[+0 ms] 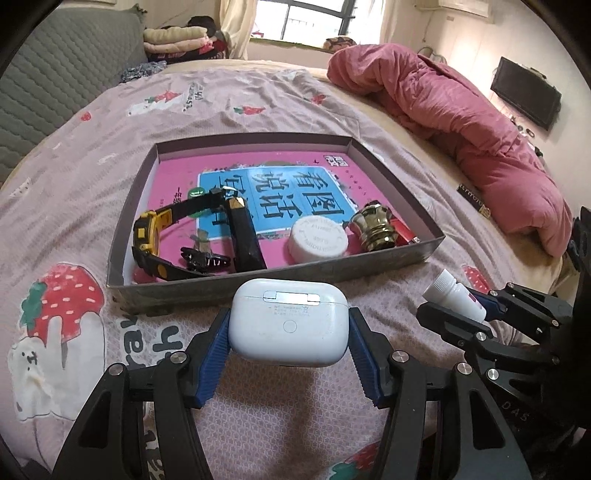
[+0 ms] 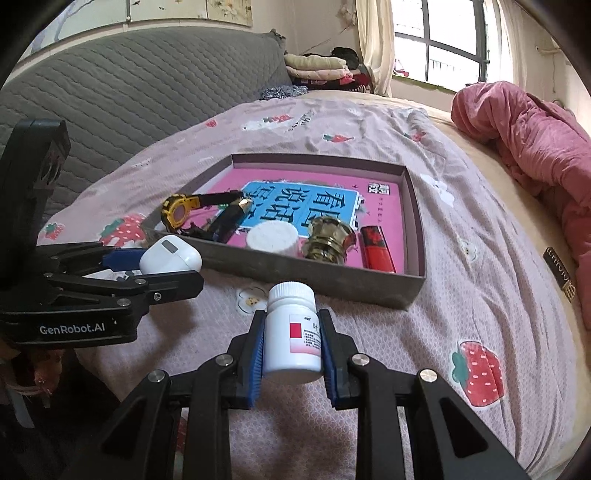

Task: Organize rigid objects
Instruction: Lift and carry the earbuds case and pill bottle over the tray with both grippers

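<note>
While the white earbud case (image 1: pixel 289 325) sits clamped between the blue pads of the left tool (image 1: pixel 289 345), hinge side up and lid closed, it hangs just short of the near wall of the shallow grey box (image 1: pixel 413 254), above the bed sheet (image 1: pixel 258 424) printed with strawberries. From the right wrist view the same case shows at the left, pinched side-on in that tool. The right tool (image 2: pixel 293 349) is closed on a small white pill bottle (image 2: pixel 291 332), its pads pressing the bottle's two sides; the bottle stands nearly upright in the grip, white cap on, a red-and-pink label facing the camera, and it too is held above the sheet just before the box's near wall.

Inside the box lies a pink book (image 1: pixel 229 173) with a blue panel of large characters, and on it rest a yellow-and-black wristwatch (image 1: pixel 147 232) at the left, a black hair clip (image 1: pixel 205 258) beside its strap, a black faceted stick with a gold tip (image 1: pixel 243 236), a white round jar lid (image 1: pixel 318 240), a brass-coloured knob-like piece (image 1: pixel 376 227) and a red lighter (image 2: pixel 376 249) near the right wall. The jar lid and the brass piece sit just beside each other.

Farther out, a rumpled pink quilt (image 1: pixel 461 122) lies on the bed to the right, with a small dark packet (image 1: pixel 474 199) near its edge, a grey quilted headboard (image 2: pixel 129 85) at the left, and folded clothes (image 1: pixel 173 40) below the window (image 1: pixel 314 18)
</note>
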`<action>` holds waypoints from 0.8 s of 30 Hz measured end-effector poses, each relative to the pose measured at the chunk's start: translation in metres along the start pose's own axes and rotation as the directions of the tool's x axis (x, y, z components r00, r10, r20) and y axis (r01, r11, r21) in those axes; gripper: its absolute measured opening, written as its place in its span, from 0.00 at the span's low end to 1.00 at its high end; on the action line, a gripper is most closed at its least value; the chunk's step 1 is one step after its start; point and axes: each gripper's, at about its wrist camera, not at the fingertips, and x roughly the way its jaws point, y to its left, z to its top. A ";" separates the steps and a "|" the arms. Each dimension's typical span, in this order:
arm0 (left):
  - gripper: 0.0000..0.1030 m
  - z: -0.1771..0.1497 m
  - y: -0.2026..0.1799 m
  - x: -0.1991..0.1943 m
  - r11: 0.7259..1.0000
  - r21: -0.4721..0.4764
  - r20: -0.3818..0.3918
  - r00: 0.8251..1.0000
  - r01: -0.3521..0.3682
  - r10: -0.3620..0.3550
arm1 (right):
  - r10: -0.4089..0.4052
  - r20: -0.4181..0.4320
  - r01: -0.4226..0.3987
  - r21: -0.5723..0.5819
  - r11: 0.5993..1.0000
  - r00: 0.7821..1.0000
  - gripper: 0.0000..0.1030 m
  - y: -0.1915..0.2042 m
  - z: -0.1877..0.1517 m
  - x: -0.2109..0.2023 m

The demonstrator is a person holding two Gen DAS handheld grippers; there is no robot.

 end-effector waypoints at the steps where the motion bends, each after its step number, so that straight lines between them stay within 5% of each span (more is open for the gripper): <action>1: 0.60 0.001 0.000 -0.001 1.000 0.001 0.003 1.000 -0.005 0.005 | 0.001 0.004 -0.001 0.007 1.000 1.000 0.26 0.000 0.001 -0.001; 24: 0.60 0.032 0.015 -0.025 0.996 0.003 0.118 0.989 -0.094 0.093 | -0.013 0.129 0.012 0.007 1.000 0.992 0.26 0.006 0.060 -0.008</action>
